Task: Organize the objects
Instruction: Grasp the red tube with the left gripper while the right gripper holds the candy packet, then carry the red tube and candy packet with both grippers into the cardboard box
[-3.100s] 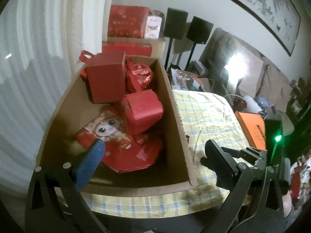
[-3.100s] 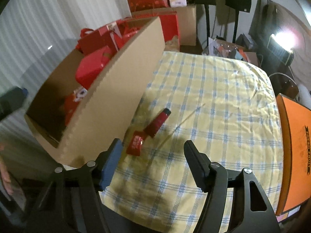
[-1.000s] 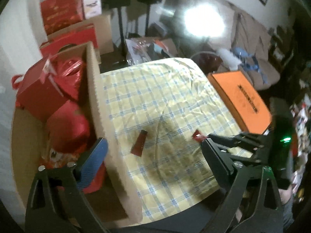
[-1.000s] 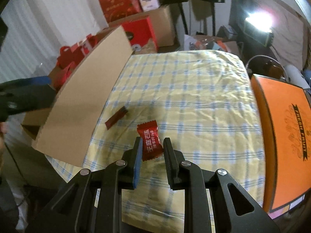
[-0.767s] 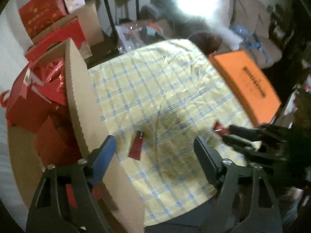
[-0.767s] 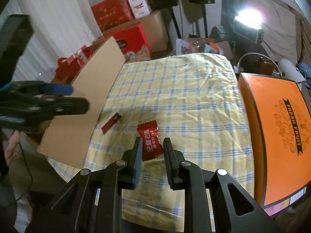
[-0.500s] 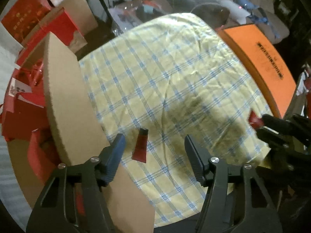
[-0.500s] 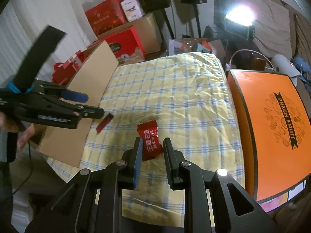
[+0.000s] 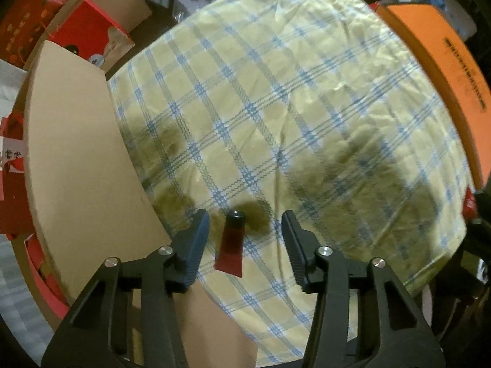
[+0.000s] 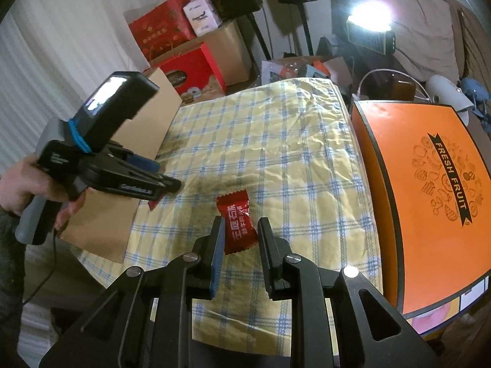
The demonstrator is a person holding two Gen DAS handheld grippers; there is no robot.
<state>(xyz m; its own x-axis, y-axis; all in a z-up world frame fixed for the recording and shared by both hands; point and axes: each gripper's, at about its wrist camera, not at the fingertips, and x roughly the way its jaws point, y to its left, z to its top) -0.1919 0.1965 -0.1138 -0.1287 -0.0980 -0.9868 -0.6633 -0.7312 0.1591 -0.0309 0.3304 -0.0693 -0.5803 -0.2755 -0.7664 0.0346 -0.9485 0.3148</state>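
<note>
A: Left gripper [image 9: 245,227]?
B: Closing around the red tube [image 9: 230,247] on the cloth [image 9: 276,107], pads not touching, beside the carton [image 9: 76,159].
A: Right gripper [image 10: 239,233]?
B: Clamped on 1 candy [image 10: 237,220] above the cloth.

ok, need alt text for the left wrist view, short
The left gripper, pointing down at a yellow tablecloth with blue checks, is closing around a small dark red tube with a black cap; its pads are not yet touching it. A tall brown cardboard box wall stands at left, and a flat orange box at right.
</note>
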